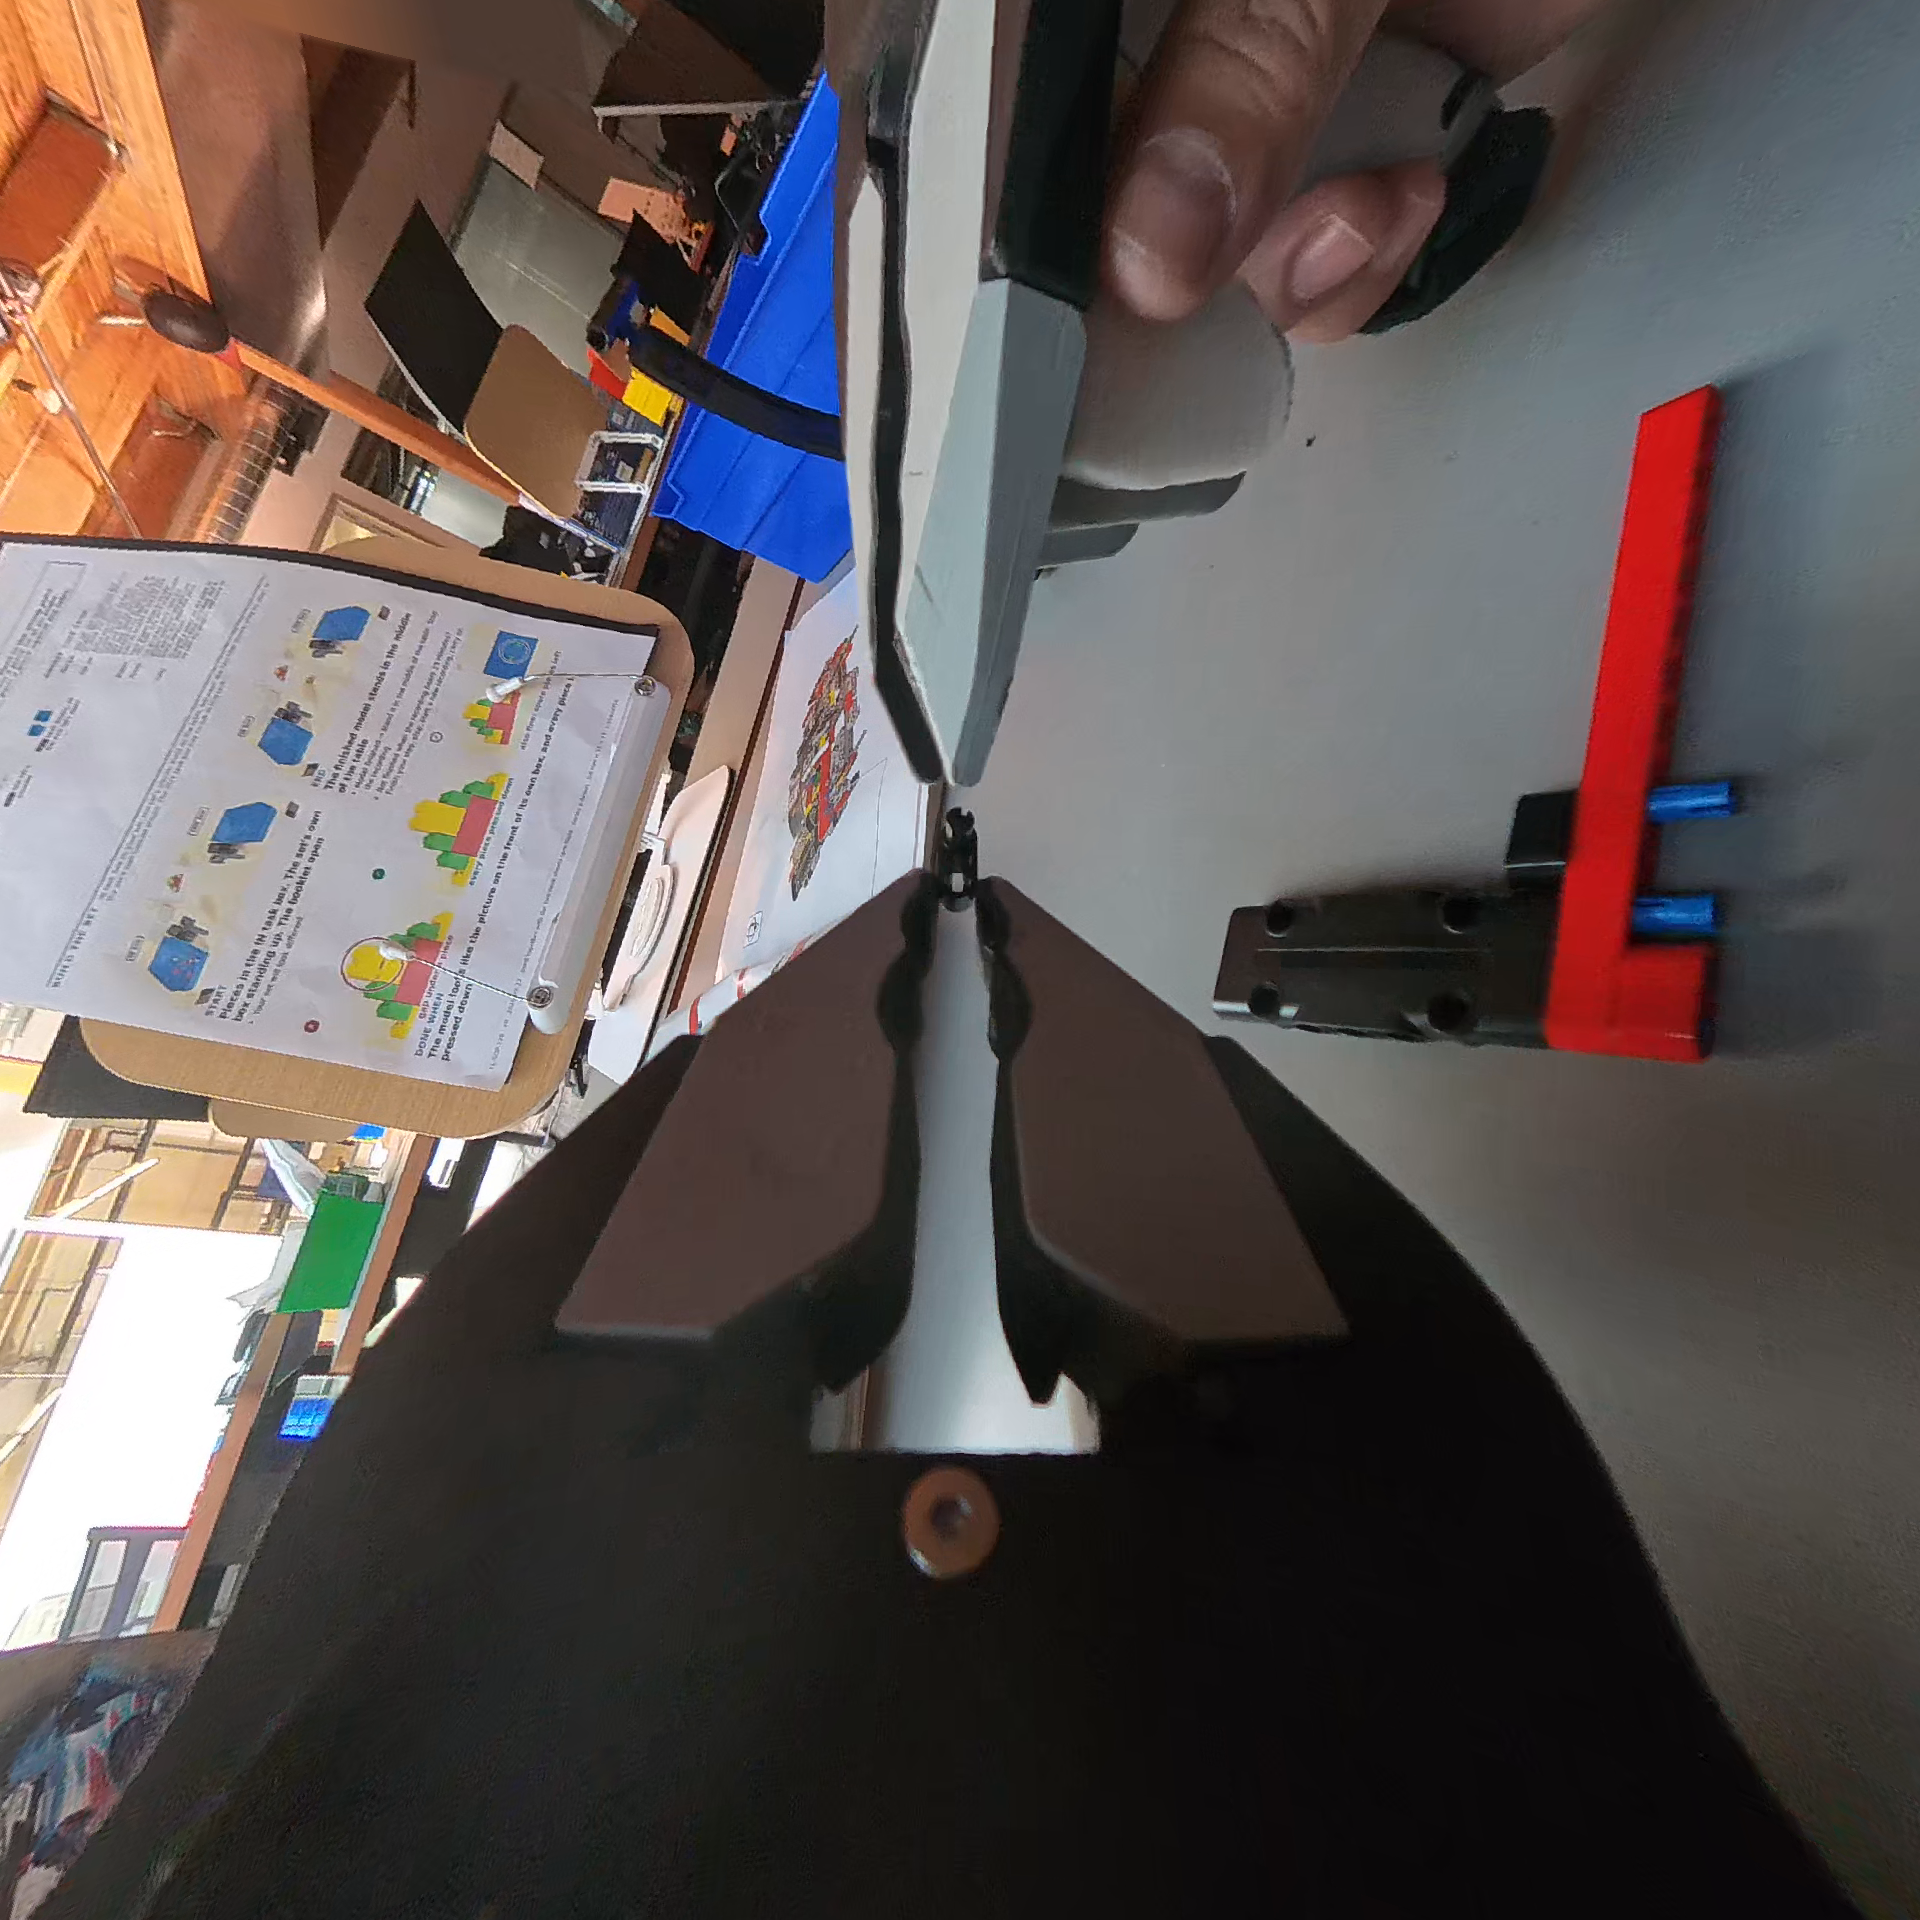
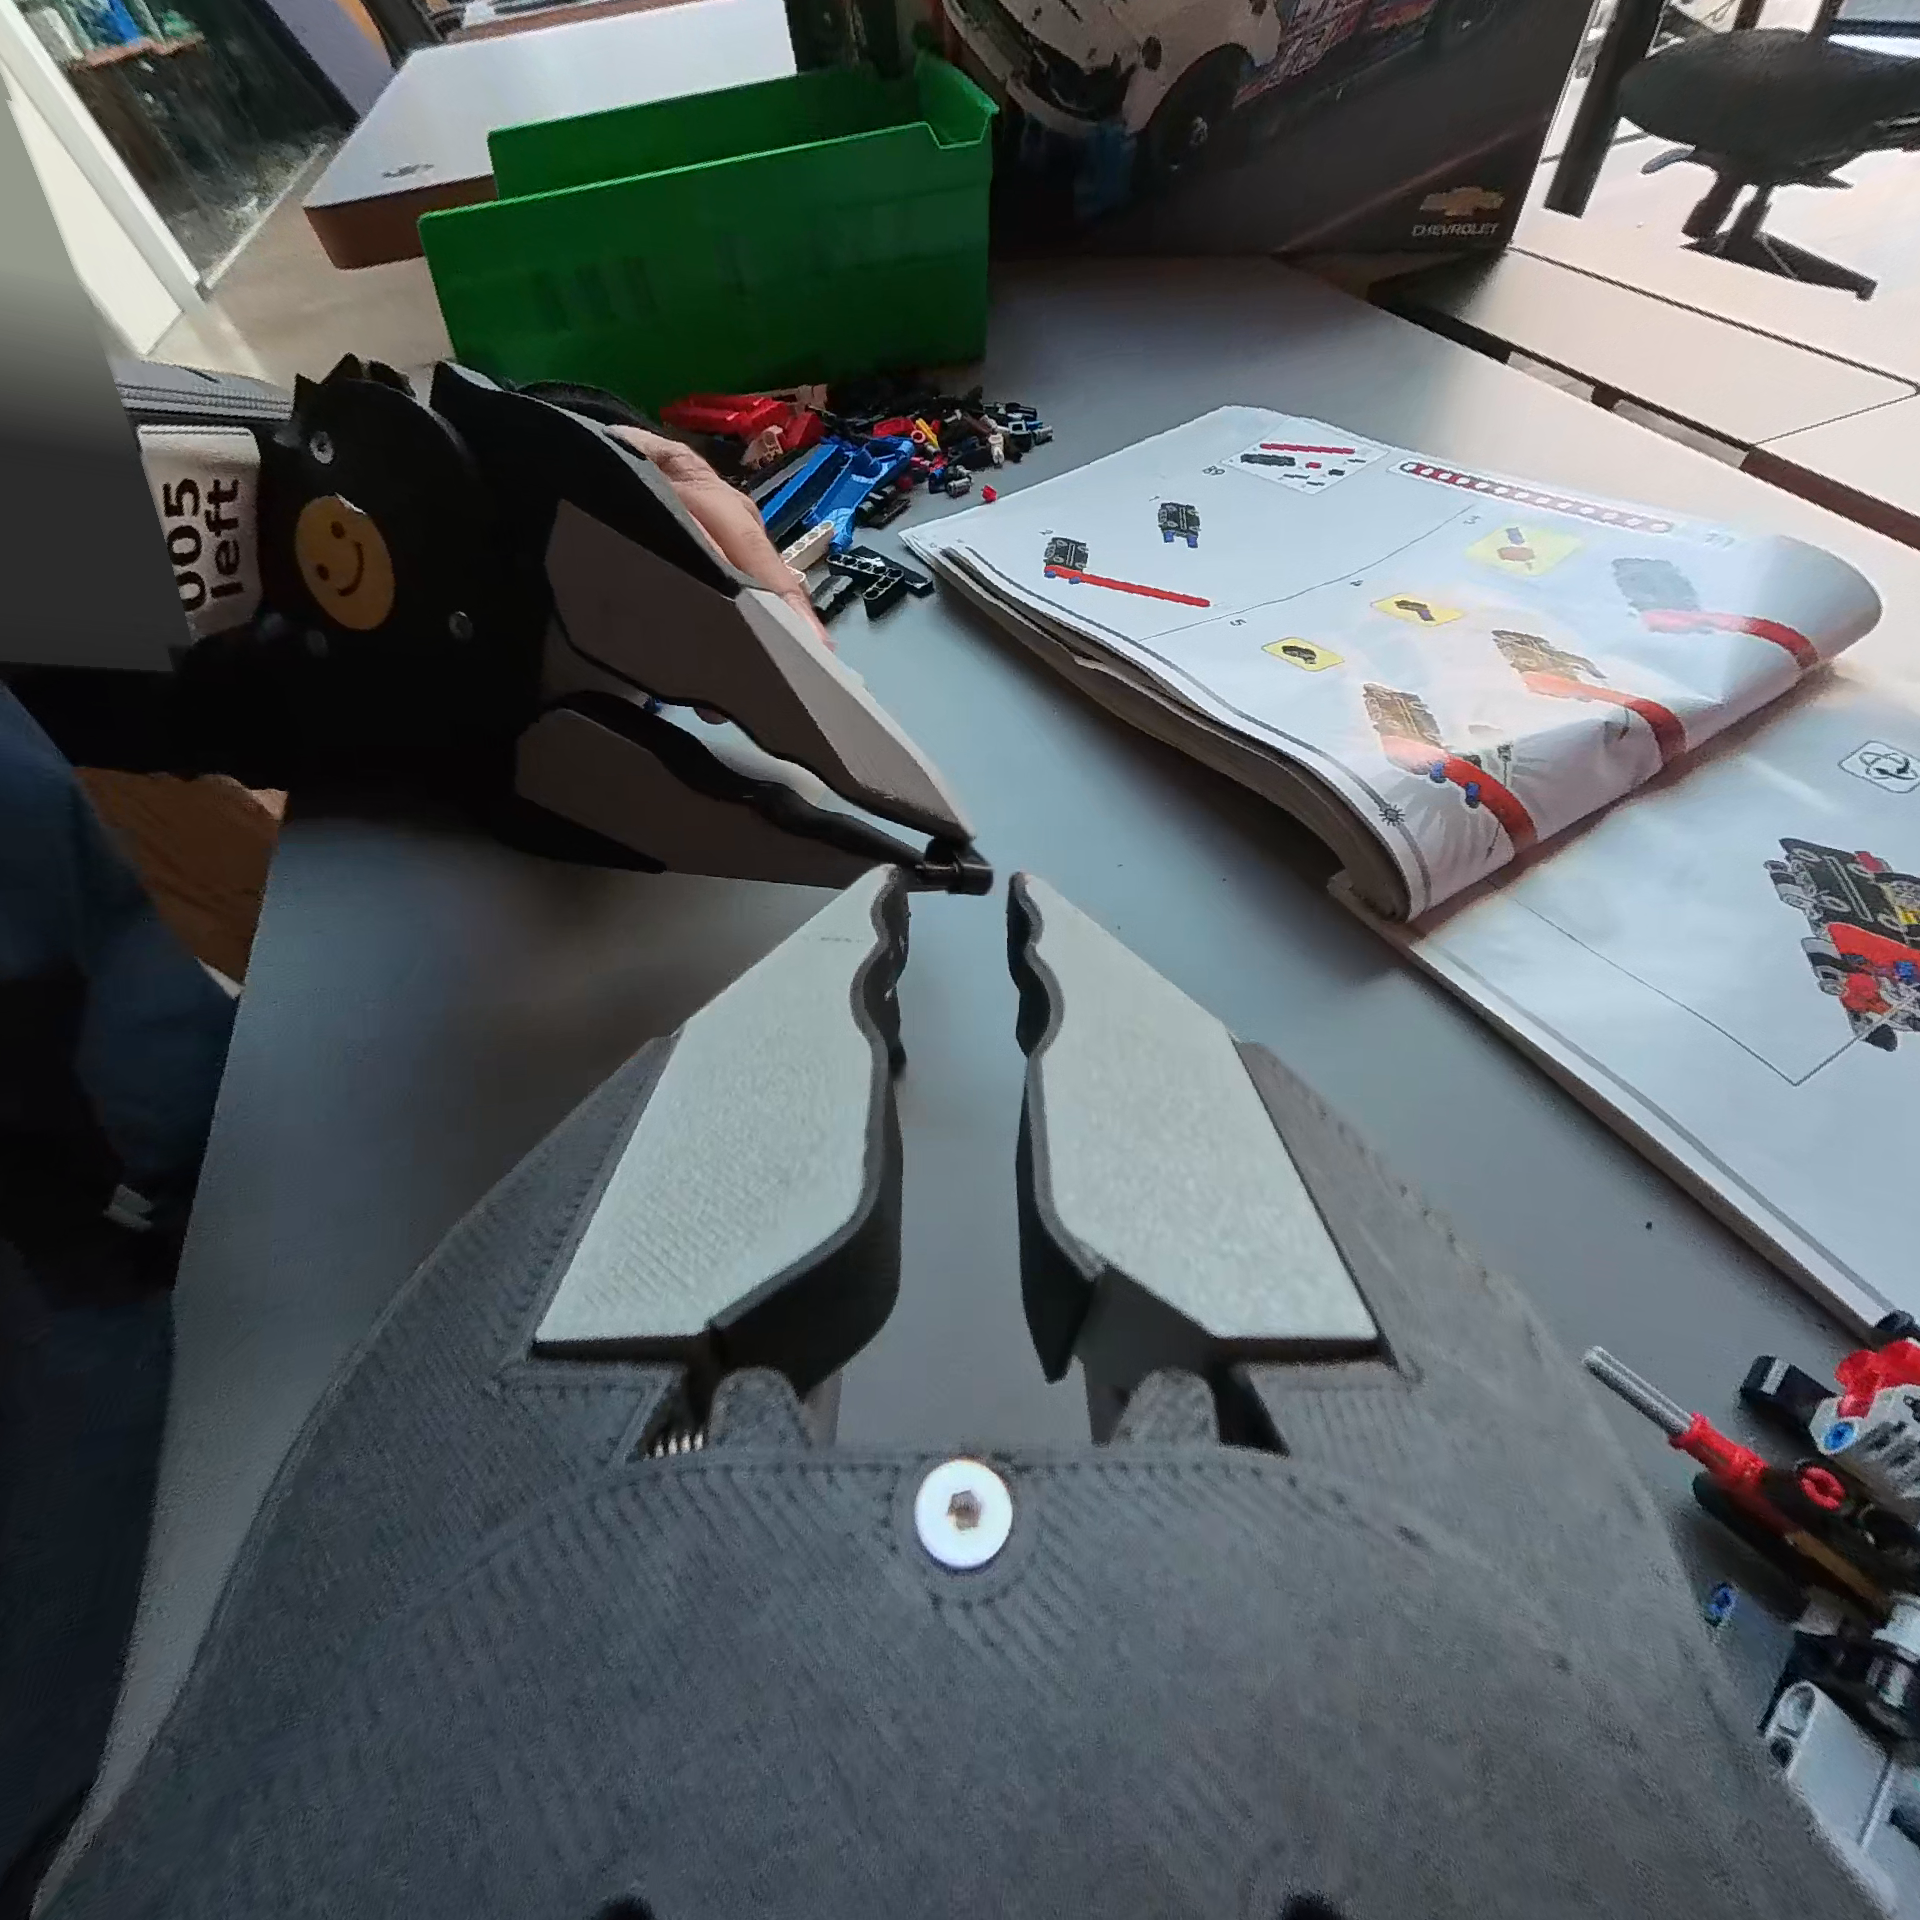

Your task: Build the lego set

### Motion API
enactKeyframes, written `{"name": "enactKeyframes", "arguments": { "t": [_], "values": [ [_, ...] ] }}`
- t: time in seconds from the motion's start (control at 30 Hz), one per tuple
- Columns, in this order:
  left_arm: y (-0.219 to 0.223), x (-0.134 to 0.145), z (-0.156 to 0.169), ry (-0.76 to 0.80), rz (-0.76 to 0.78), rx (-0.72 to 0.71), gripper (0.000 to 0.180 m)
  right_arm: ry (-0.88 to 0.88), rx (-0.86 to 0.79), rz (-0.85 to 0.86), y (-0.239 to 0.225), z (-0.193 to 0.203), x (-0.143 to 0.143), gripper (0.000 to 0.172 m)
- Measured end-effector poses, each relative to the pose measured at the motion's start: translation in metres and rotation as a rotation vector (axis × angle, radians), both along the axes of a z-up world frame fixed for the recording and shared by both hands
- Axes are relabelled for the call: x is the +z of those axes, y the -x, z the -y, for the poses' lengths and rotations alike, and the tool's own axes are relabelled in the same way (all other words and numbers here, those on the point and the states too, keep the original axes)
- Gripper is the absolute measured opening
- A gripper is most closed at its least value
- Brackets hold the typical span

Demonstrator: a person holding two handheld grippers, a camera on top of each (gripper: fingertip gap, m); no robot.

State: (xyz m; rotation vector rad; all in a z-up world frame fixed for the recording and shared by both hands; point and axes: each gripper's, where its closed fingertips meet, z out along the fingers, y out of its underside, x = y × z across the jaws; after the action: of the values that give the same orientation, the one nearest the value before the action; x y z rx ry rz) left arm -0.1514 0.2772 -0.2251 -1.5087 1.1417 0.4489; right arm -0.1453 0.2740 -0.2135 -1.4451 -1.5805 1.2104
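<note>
1. Left claw (image 1: 954, 883): narrow, nipping the base of a small black pin (image 1: 956, 857), pads pressed on both sides, most of the pin sticking out past the tips.
2. Right claw (image 2: 954, 883): partly open, nothing gripped; tips just at the pin (image 2: 951, 871), the pin's free end lying at the mouth beside one fingertip (image 2: 883, 894), the other pad apart from it.
3. In the left view, right claw (image 1: 940, 769) just beyond the pin, a small gap showing between them.
4. Pin held in the air above the grey tabletop (image 1: 1351, 644), well apart from the red beam (image 1: 1642, 727) with its black block (image 1: 1371, 971) and two blue pins (image 1: 1688, 802).
5. Beyond the pin in the right view: open booklet (image 2: 1455, 644), loose parts pile (image 2: 883, 457), green bin (image 2: 717, 239); small assembly (image 2: 1829, 1496) nearer the camera, right of the pin.
6. Judged advice: keep the left grip firm and low on the pin; centre the free end between the right pads before closing; avoid pushing sideways, since so short a hold could let the pin pivot or slip.
</note>
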Motion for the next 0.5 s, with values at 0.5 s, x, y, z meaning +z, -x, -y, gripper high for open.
{"name": "enactKeyframes", "arguments": {
  "t": [0.5],
  "values": [
    [-0.016, -0.007, 0.01, -0.054, -0.182, -0.037, 0.004, -0.072, 0.043, 0.129, -0.013, 0.001, -0.011, 0.012]
  ]
}}
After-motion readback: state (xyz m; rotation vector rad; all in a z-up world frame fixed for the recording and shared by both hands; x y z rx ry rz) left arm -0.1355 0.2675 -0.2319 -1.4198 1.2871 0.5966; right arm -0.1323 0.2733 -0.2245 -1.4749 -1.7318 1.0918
